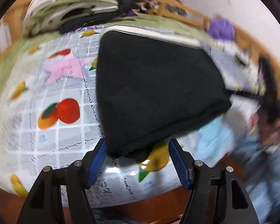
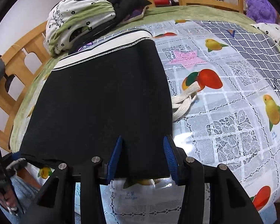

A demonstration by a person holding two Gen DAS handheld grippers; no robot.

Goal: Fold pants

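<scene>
A: It's a bedroom. A bed (image 2: 177,12) with a wooden rail, and spread over it a plastic cloth (image 2: 233,97) printed with fruit and lace squares.

B: Start at the fingers. What are they doing?

A: The right gripper (image 2: 143,158) has its blue pads apart, straddling the near hem of the pants (image 2: 102,93). The black cloth passes between the pads, but neither seems to press on it. So it's open, not gripping.

B: And the other one?

A: The left gripper (image 1: 137,160) is open too, wide, with a near corner of the pants (image 1: 155,93) just ahead of it, beside the left pad. That view is blurred, so I can't say whether the pad touches.

B: Where do the pants lie?

A: Flat on the cloth as a compact black block, with the white waistband (image 2: 106,46) at the far edge. A white drawstring (image 2: 184,100) spills out at the side. Behind them sit a bundled quilt (image 2: 78,16) and a purple plush toy (image 2: 259,7).

B: How far along, then?

A: Nearly done, I'd judge. The block looks folded and laid down. Perhaps one more fold, or tucking in that drawstring, is left.
</scene>
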